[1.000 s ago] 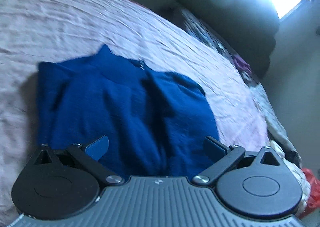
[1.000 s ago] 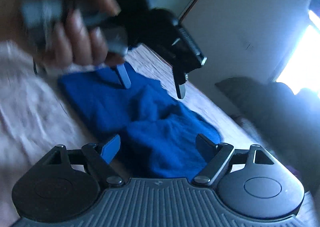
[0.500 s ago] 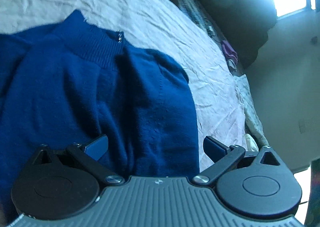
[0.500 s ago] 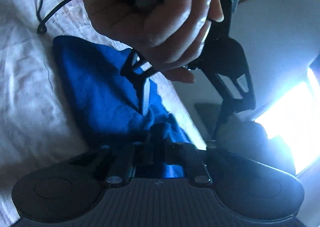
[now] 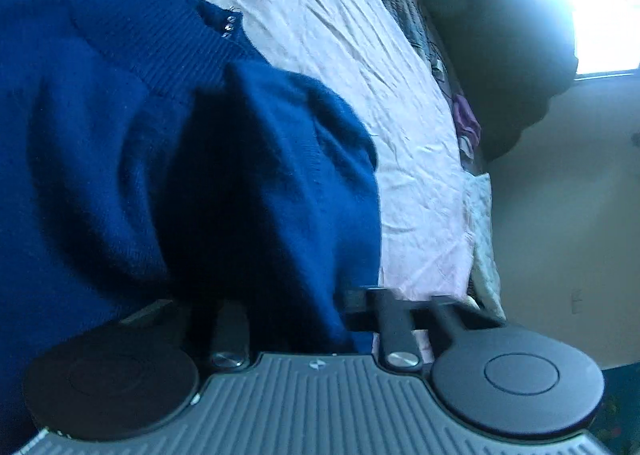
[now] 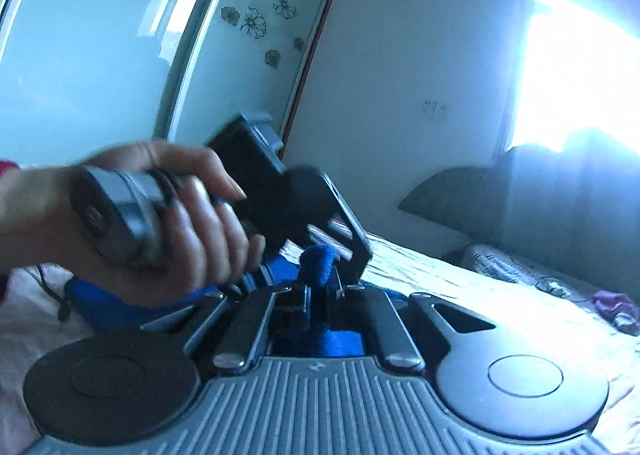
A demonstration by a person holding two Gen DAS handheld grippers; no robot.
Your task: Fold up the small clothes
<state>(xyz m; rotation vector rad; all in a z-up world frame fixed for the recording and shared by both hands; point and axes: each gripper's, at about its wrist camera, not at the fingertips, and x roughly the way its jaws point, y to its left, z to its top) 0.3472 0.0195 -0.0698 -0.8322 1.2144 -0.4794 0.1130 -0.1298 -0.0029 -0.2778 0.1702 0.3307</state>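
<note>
A dark blue knit sweater with a ribbed collar lies on a pale pink bedsheet. My left gripper has its jaws drawn close together around the sweater's near edge, with cloth bunched over them. In the right wrist view my right gripper is shut on a raised fold of the blue sweater. The hand holding the left gripper is right in front of it, with the left gripper's black body just above the pinched fold.
Dark pillows or bedding are piled at the head of the bed under a bright window. A purple cloth and a cable lie on the bed's far side. A glass wardrobe door with flower prints stands behind.
The left gripper has moved down into the sweater and its jaws have closed in from wide open. The right gripper, shut half a second ago, has lifted, keeping its fold of sweater.
</note>
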